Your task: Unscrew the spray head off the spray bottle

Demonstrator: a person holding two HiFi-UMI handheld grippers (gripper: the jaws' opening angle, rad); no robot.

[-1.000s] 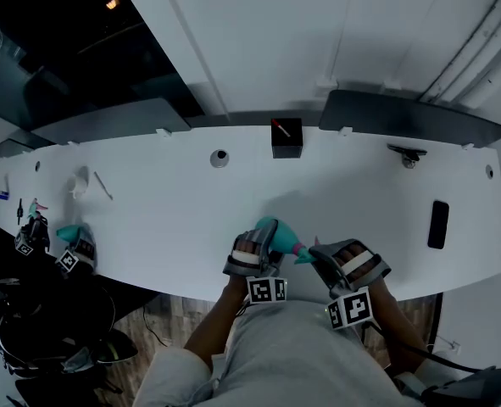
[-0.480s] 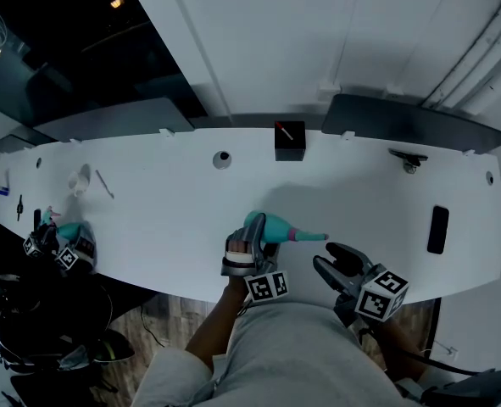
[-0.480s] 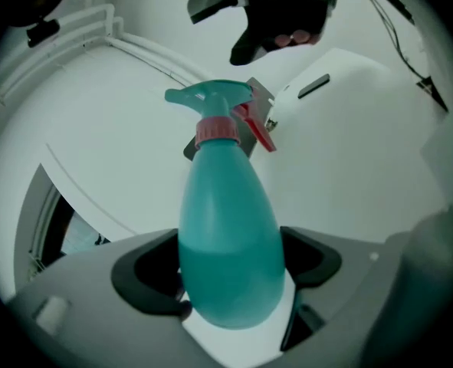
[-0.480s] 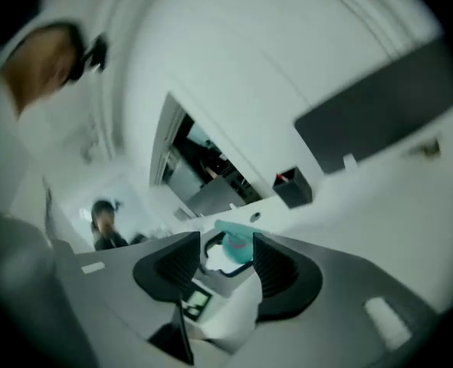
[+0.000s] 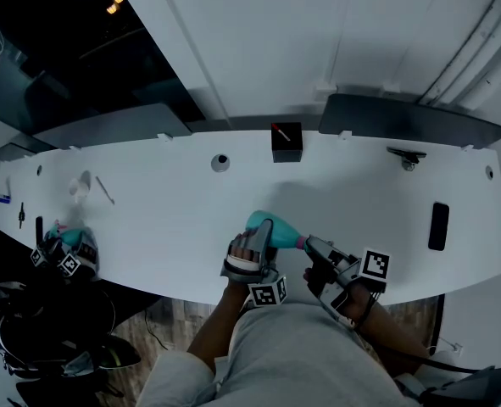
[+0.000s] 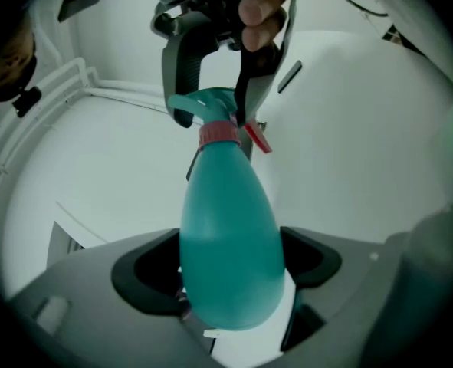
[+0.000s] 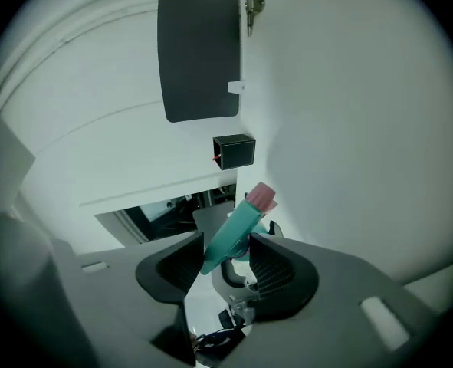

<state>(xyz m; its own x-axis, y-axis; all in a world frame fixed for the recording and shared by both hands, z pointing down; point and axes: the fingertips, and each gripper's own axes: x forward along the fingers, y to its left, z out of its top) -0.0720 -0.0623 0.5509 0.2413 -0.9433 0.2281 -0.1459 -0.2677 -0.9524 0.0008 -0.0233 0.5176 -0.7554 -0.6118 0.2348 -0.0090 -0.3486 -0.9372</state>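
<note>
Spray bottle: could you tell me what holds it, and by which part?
The left gripper clamps the bottle by its body; the right gripper has jaws closing around the spray head, apparently not yet gripping.

Right gripper (image 5: 312, 247), drawn clear of spray head (image 5: 301, 243) half second ago, brought back to it; jaws closing, head between them. Marker cube (image 5: 375, 264) swung sideways.
</note>
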